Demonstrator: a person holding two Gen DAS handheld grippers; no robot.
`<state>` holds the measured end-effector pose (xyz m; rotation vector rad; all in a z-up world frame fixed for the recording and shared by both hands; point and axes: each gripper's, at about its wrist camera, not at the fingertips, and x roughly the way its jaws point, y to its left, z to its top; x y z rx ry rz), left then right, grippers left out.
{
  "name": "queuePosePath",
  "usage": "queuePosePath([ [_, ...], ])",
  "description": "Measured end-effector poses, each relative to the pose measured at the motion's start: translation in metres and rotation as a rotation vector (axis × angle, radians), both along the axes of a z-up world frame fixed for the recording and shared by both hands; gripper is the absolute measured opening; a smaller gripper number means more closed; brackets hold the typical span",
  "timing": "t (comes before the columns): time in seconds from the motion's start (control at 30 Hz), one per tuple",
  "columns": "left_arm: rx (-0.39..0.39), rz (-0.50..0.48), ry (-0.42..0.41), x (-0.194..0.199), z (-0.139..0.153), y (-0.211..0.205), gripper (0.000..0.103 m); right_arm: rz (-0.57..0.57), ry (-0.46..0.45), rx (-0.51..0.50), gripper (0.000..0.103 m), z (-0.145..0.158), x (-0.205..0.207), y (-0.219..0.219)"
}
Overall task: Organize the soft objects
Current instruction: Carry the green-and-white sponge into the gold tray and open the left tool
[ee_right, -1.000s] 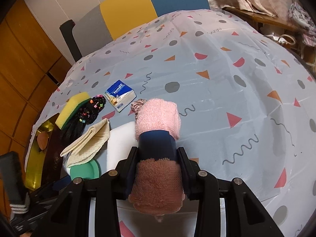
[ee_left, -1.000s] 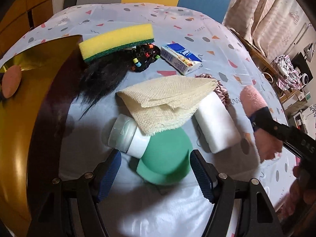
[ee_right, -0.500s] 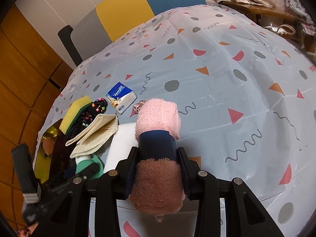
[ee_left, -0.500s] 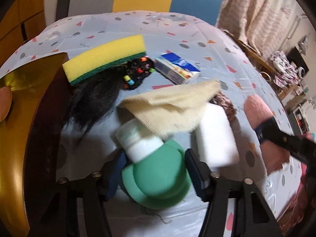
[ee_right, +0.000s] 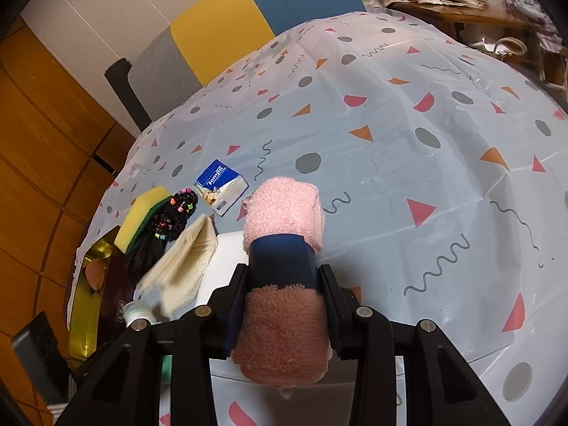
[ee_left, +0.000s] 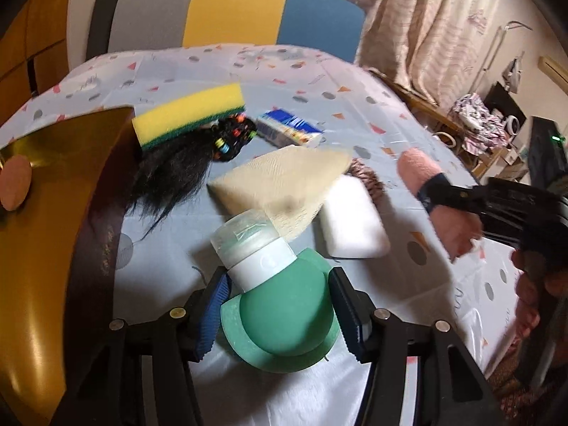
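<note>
**A:** What's nearest the left tool [ee_left: 277, 314]?

**B:** One green bottle [ee_left: 284, 316] with a white cap, sitting between the blue pads, which press on its sides. It tilts away from the camera, cap up against one cream cloth [ee_left: 284, 184].

**A:** And the right tool [ee_right: 282, 266]?

**B:** Clamped tight round one rolled pink towel [ee_right: 284, 213], held level over the desk [ee_right: 408, 149], the roll pointing forward.

**A:** Beyond those?

**B:** One white foam block [ee_left: 351, 223] beside the cloth, then one black hairpiece [ee_left: 177, 174] with coloured beads, one yellow sponge [ee_left: 188, 113], one blue tissue pack [ee_right: 220, 186]. One gold tray [ee_left: 42, 234] lies left.
</note>
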<state>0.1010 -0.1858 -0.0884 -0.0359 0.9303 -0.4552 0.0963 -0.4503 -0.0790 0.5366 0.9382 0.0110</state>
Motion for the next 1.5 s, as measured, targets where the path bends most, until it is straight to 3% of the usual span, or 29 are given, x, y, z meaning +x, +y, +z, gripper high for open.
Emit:
queuePosePath([
  [0.2, -0.026, -0.049, -0.050, -0.018, 0.017, 0.010, 0.057, -0.020, 0.000, 0.011, 0.040, -0.001, -0.001, -0.005],
  [0.5, -0.076, -0.044, -0.078, -0.022, 0.046, 0.041, 0.057, 0.008, 0.022, -0.030, 0.040, -0.004, 0.000, 0.002],
  [0.87, -0.100, 0.108, -0.040, 0.021, 0.070, 0.122, 0.058, -0.018, 0.019, -0.043, 0.040, -0.004, 0.000, -0.003],
  [1.17, -0.036, 0.159, 0.087, 0.098, 0.049, 0.158, 0.058, -0.055, 0.025, -0.048, 0.040, -0.005, 0.000, -0.009],
  [1.4, 0.076, 0.151, 0.165, 0.141, 0.011, 0.167, 0.058, -0.093, 0.033, -0.043, 0.040, -0.007, -0.002, -0.019],
  [1.5, 0.132, 0.158, 0.157, 0.149, 0.005, 0.166, 0.060, -0.097, 0.041, -0.045, 0.040, -0.009, -0.001, -0.020],
])
